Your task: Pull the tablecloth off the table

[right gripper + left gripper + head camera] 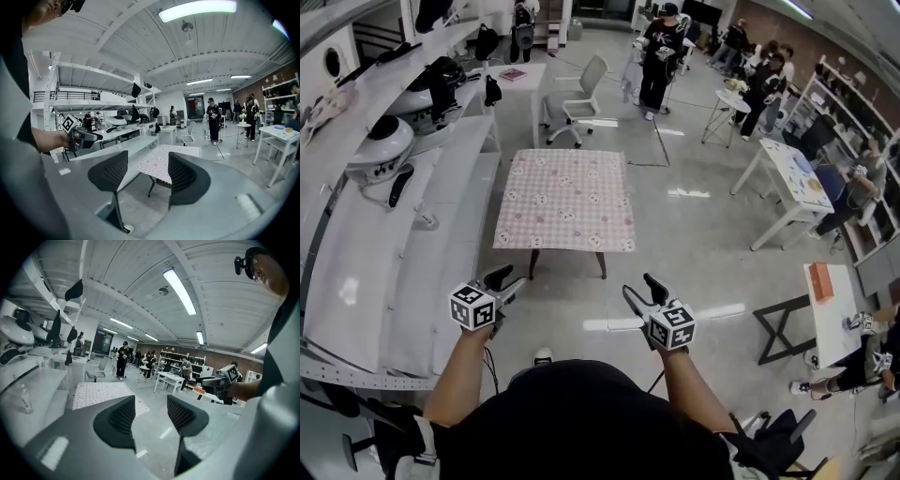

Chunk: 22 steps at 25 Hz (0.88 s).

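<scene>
A pink checked tablecloth (565, 199) with small printed figures covers a small table ahead of me; it also shows as the cloth (101, 392) and the cloth (166, 159) in the gripper views. Both grippers hang in the air well short of the table's near edge. My left gripper (508, 281) is open, nothing between its jaws. My right gripper (640, 289) is open too, also empty. From each gripper view the other gripper shows off to the side.
A long white bench (403, 253) with helmets runs along the left. A white chair (581, 98) stands beyond the table. White tables (792, 183) and several people are at the right and far end. A black-legged table with an orange box (821, 281) is at right.
</scene>
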Available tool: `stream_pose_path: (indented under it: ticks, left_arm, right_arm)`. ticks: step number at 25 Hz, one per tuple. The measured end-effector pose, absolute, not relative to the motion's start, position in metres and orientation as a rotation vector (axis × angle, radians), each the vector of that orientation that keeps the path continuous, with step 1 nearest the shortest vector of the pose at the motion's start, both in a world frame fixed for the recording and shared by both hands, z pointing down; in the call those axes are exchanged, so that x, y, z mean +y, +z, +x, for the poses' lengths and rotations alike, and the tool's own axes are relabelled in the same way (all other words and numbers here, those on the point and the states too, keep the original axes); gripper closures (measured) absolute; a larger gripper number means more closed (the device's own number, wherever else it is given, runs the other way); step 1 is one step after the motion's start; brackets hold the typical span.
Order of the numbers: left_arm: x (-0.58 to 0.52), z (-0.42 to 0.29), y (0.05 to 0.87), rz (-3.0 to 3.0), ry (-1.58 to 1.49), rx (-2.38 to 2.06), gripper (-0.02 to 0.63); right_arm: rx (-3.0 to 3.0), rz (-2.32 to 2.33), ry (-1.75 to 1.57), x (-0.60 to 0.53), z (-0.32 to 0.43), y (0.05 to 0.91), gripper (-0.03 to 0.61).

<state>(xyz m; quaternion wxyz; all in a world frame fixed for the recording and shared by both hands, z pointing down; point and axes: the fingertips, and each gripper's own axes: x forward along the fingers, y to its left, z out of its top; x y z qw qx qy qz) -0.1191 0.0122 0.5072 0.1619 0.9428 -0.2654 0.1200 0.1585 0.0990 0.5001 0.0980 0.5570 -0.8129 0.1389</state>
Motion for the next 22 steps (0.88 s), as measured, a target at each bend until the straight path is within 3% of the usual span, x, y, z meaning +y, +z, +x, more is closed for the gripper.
stream_pose_path:
  ticks: [22]
  left_arm:
    - [-0.126,-0.147,0.51,2.706,0.354,-0.602,0.411]
  right_arm:
    - [-2.348,1.717,0.469,-0.008,0.112,0.505,0.275]
